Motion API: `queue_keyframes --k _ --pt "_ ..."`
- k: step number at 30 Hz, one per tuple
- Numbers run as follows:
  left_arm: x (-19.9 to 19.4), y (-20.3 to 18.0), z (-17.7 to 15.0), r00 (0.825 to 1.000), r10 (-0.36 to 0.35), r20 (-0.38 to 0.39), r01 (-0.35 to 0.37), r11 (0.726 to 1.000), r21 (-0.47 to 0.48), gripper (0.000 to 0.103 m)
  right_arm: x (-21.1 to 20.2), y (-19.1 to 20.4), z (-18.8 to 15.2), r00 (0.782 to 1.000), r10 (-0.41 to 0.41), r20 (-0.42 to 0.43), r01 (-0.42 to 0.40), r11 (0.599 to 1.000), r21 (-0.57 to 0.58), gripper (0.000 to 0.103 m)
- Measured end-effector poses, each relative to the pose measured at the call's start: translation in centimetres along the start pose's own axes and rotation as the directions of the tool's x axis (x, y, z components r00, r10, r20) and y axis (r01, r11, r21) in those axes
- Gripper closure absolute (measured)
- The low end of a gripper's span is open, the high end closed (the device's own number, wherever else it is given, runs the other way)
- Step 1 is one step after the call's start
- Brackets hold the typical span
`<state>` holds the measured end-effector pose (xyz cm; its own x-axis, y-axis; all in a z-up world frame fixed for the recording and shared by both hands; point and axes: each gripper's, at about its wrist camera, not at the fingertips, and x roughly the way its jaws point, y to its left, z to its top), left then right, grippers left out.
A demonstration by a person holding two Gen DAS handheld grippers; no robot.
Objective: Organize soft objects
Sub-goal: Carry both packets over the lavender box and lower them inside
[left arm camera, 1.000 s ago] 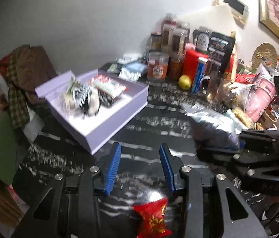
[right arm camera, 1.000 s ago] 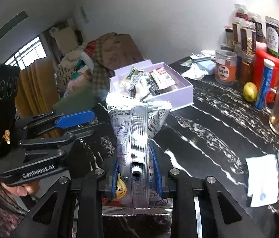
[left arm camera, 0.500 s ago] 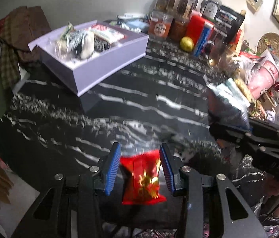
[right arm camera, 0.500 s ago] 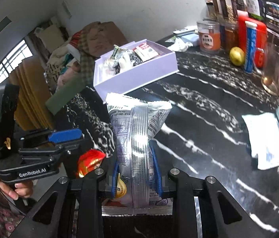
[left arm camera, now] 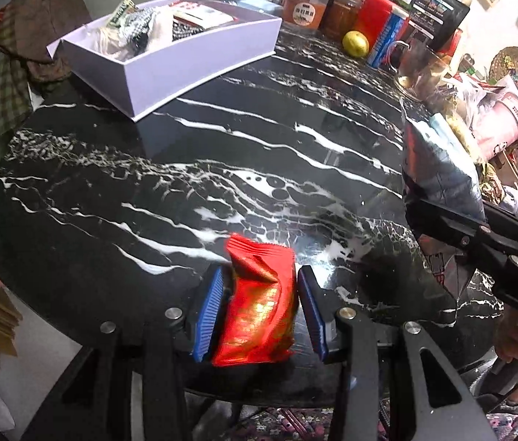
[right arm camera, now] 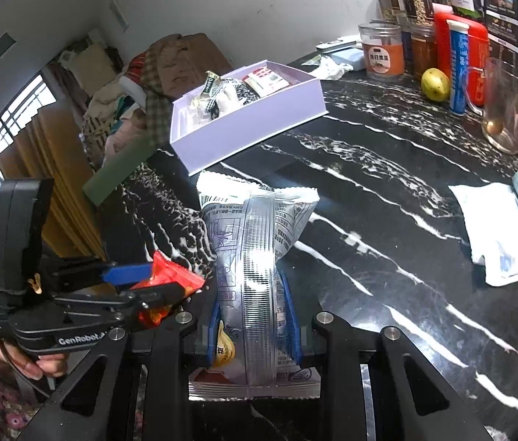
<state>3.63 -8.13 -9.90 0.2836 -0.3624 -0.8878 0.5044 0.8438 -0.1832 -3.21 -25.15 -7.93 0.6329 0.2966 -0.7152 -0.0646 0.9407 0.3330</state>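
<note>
The left claw (left arm camera: 259, 305) sits at the near edge of the black marble desk (left arm camera: 222, 154), its blue ribbed pads on either side of a crinkled red packet (left arm camera: 259, 308); whether they press it cannot be told. The packet's long axis runs along the fingers, its serrated end pointing across the desk toward a lilac box (left arm camera: 192, 55) at the far left corner, which is filled with small wrappers. The right claw (right arm camera: 253, 316) is clamped on a glossy silver pouch (right arm camera: 255, 253), held upright with its crimped seam facing the camera and its top pointing at the box. Both claws tilt downward, and a hand (right arm camera: 27, 362) grips the left handle.
</note>
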Motion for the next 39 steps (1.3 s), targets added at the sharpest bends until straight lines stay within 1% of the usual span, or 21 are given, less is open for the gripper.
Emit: queue_keyframes --k 3,7,11,13,18,25,31,39 --pt "0.1 -0.6 0.0 0.999 0.047 0.006 -0.047 0.998 0.033 0.061 0.1 -0.1 -0.1 1.000 0.002 -0.003 -0.002 1.000 0.005 0.075" --pt "0.1 -0.9 -0.4 0.997 0.064 0.036 -0.066 0.996 0.052 0.061 0.3 -0.3 -0.1 1.000 0.001 -0.008 -0.001 1.000 0.010 0.075" --pt "0.0 -0.3 -0.3 0.998 0.031 0.047 -0.033 0.999 0.040 0.068 0.6 -0.5 -0.1 1.000 0.006 -0.014 -0.006 1.000 0.018 0.075" --pt "-0.2 -0.2 -0.3 0.998 0.018 0.053 -0.020 0.999 0.034 0.069 0.8 -0.6 -0.1 1.000 0.011 -0.019 -0.011 1.000 0.022 0.075" --pt "-1.2 -0.4 0.2 0.995 0.004 0.100 -0.008 0.999 0.045 0.069 1.2 -0.7 0.1 1.000 0.016 -0.023 -0.016 1.000 0.022 0.075" --pt "-2.3 0.2 1.9 0.988 -0.004 0.152 0.000 1.000 0.030 0.069 1.9 -0.6 0.7 0.999 0.031 -0.031 -0.030 0.999 0.014 0.075" --pt "-3.6 0.9 3.4 0.978 0.001 0.210 -0.006 1.000 0.024 0.069 2.0 0.3 2.3 0.999 0.039 -0.018 -0.040 0.999 -0.027 0.075" --pt "-5.9 1.9 6.2 0.954 0.011 0.299 -0.015 1.000 0.012 0.069 1.9 2.0 5.5 0.997 0.070 0.024 -0.067 0.992 -0.105 0.075"
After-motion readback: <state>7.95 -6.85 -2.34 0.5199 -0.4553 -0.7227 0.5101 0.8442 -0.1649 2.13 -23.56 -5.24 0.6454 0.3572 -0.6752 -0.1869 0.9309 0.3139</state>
